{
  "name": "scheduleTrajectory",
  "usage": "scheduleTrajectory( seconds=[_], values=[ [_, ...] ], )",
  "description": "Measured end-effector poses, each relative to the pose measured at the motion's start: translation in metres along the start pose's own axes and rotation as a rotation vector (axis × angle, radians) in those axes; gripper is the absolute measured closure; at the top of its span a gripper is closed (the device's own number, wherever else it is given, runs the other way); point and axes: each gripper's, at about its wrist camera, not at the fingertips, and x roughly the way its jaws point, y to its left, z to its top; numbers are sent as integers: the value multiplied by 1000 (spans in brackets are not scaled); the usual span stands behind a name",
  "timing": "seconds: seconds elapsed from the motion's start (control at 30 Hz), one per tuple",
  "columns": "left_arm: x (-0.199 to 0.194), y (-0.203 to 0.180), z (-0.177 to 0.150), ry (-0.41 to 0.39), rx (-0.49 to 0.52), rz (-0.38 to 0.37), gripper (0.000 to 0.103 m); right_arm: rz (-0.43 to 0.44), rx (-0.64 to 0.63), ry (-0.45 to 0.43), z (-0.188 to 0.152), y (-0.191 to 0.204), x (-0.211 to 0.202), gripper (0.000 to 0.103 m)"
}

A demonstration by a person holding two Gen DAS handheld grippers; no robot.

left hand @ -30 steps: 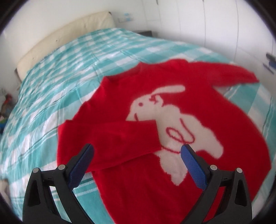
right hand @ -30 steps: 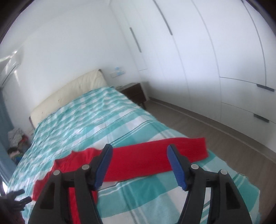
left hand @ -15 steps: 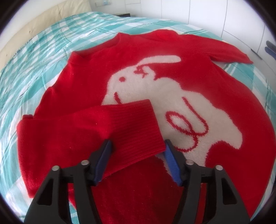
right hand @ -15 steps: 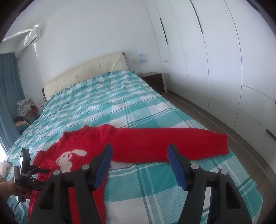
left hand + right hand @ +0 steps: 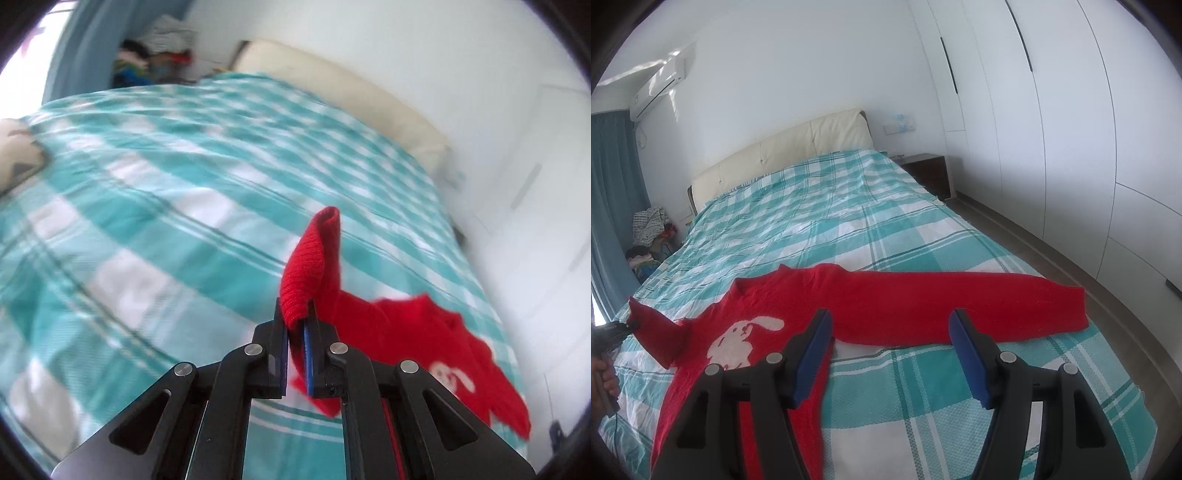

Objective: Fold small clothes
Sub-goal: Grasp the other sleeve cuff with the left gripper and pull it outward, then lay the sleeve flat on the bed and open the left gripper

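Clearly the red sweater (image 5: 798,314) lies front-up on the teal-and-white checked bedspread (image 5: 849,221), filling the lower left and middle of the right wrist view, with its white rabbit design (image 5: 742,343) facing up. One sleeve (image 5: 960,306) stretches flat toward the right of that frame, its cuff near the bed's edge. The other sleeve (image 5: 653,332) is lifted off the cover at the frame's left edge, where the left gripper (image 5: 617,330) pinches its end.

From the left wrist view, the left gripper (image 5: 295,325) has its blue pads pressed together on the ribbed cuff (image 5: 310,266), which stands up above the fingertips at the frame's centre; the rest of the sweater trails down toward the lower right. That picture is blurred.

The right gripper (image 5: 890,354) hangs over the sweater in the lower middle of its own view, jaws well apart with nothing between them, the left pad above the garment's body and the right pad above the bare bedspread just below the flat sleeve.

Farther out, a cream padded headboard (image 5: 783,155) sits at the upper middle, white wardrobe doors (image 5: 1052,129) fill the right, a dark nightstand (image 5: 927,170) stands beside the bed, and a teal curtain (image 5: 609,192) hangs at the left with a pile of clothes (image 5: 650,236) below.
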Motion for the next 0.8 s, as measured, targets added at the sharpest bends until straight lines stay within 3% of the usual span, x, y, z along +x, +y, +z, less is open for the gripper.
scheduleTrajectory(
  seconds=[0.07, 0.13, 0.27, 0.37, 0.6, 0.8],
  values=[
    [-7, 45, 4, -23, -82, 142, 98, 6, -5, 6, -2, 1, 1, 38],
    [-6, 75, -2, -20, -112, 223, 98, 8, -23, 11, -3, 5, 3, 38],
    [1, 92, -15, 13, -155, 267, 98, 1, -64, 30, -8, 14, 8, 38],
    [5, 87, -21, 29, -130, 338, 98, -2, -84, 44, -11, 18, 12, 38],
    [18, 121, -42, 176, -277, 367, 98, -1, -84, 68, -13, 15, 16, 38],
    [25, 133, -50, 236, -352, 350, 98, -11, -104, 76, -16, 19, 19, 38]
  ],
)
